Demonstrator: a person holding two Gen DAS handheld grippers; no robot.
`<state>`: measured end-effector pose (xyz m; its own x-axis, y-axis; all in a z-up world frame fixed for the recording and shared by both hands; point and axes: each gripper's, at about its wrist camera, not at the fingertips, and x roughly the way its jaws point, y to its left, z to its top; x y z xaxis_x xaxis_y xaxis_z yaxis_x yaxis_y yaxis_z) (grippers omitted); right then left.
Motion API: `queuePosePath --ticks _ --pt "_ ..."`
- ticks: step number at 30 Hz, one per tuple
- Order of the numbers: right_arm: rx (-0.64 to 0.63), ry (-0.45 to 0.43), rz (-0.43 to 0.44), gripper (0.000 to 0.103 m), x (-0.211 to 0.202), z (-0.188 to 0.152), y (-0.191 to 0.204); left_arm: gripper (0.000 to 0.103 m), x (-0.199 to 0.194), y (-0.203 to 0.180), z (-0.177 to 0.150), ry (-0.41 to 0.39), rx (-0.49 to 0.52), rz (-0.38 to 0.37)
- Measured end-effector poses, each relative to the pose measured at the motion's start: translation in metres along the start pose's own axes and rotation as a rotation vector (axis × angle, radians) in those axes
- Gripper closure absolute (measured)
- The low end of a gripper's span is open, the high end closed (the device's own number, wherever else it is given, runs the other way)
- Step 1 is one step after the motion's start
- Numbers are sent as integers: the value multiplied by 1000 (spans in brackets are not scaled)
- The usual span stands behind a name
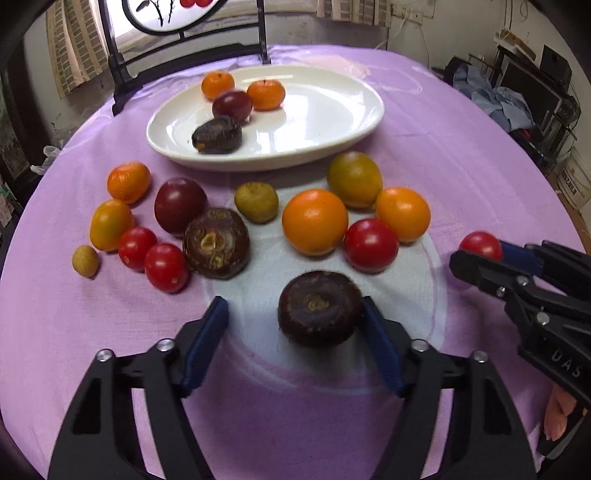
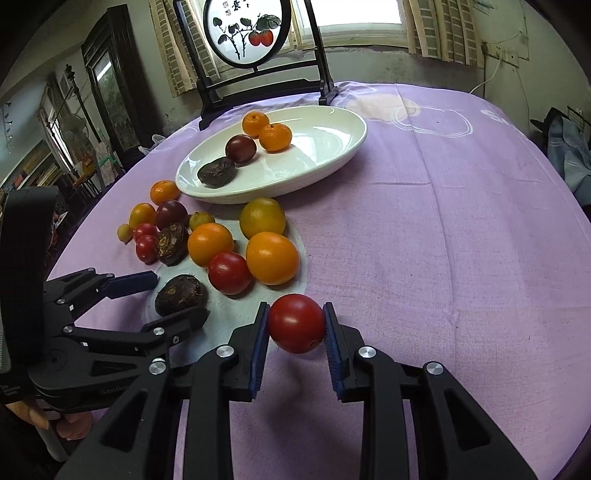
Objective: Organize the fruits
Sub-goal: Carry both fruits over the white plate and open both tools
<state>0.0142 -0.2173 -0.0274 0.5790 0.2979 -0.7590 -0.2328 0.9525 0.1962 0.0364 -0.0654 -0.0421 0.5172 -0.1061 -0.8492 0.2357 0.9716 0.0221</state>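
Note:
A white oval plate (image 1: 325, 110) (image 2: 332, 147) at the back holds two small oranges, a dark red tomato and a dark brown water chestnut. Several loose fruits lie on the purple cloth in front of it. My left gripper (image 1: 295, 317) is open around a dark brown water chestnut (image 1: 320, 308) (image 2: 181, 294); its right pad touches it, the left pad stands apart. My right gripper (image 2: 295, 325) is shut on a red tomato (image 2: 296, 323) (image 1: 480, 245), held just above the cloth; it also shows in the left wrist view (image 1: 491, 258).
Loose fruits include oranges (image 1: 314, 222), red tomatoes (image 1: 371, 245), a second water chestnut (image 1: 216, 243) and small yellow-green fruits (image 1: 256, 202). A black stand with a round painted panel (image 2: 245, 29) rises behind the plate. Furniture and clutter surround the round table.

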Motion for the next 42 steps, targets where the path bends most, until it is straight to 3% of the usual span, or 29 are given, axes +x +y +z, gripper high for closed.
queuePosePath --ticks 2,10,14,20,25,33,34,36,37,42 --pt "5 2 0 74 1 0 -1 61 -2 -5 0 -4 37 -22" --pt "21 16 -13 74 2 0 -3 61 -32 16 12 -78 34 -29" --pt "-16 -9 -19 74 -9 10 8 61 -49 42 39 -128 5 -10" --pt "-117 -74 -67 74 -20 56 30 61 -48 65 95 -198 -32 51" --pt "-162 -102 -76 74 5 95 47 61 -17 83 135 -167 -76 51" --pt "-126 4 -88 73 71 122 50 61 45 94 154 -53 -107 70" --pt "-116 13 -94 73 77 123 48 58 51 95 155 -46 -115 70" --pt "-99 26 -97 66 83 123 46 30 56 97 154 -38 -130 76" --pt "-96 27 -93 62 85 123 46 26 56 97 154 -42 -132 78" --pt "-109 9 -87 58 75 118 46 21 38 96 153 -74 -114 73"
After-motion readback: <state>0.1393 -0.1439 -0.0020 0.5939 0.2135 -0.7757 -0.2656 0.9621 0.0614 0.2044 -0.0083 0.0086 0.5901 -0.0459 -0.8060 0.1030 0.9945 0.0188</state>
